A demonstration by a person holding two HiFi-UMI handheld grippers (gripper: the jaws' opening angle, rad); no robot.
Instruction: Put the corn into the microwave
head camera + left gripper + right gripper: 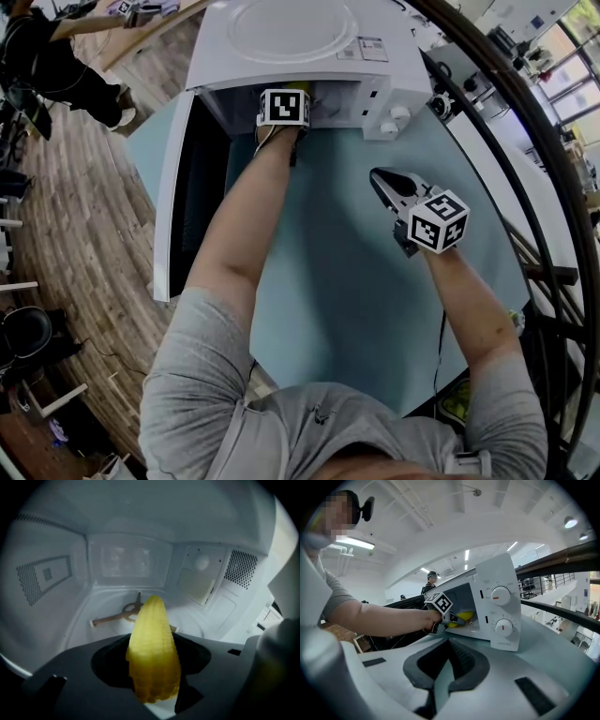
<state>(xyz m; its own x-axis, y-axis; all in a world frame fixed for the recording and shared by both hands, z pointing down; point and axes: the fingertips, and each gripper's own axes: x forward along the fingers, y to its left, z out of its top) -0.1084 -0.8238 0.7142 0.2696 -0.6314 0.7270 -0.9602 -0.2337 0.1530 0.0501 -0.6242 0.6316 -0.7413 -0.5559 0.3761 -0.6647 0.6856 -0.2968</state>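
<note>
The microwave sits at the far side of the pale blue bench, its door swung wide open to the left. A round plate lies on top of the oven.

The person's left arm reaches straight into the opening. The left tongs are just inside the cavity and are clamped on the corn, one jaw on each side of its thick end. The yellow cob sticks out ahead of the tongs, with its narrow tip pointing at the back wall. The tip lines up over the three-armed roller ring on the oven floor. Whether the cob touches the floor I cannot make out.

From the right side, the corn shows as a yellow patch just behind the front edge of the opening, left of the control panel with its two knobs.

The right tongs hover over the bench in front of the microwave, below the control panel and well apart from the left tongs. Their jaws stand only a narrow gap apart and nothing is between them; the bench surface shows through the slit.

Away to the left, beyond the bench, is a wooden floor, and another person is over there.
</note>
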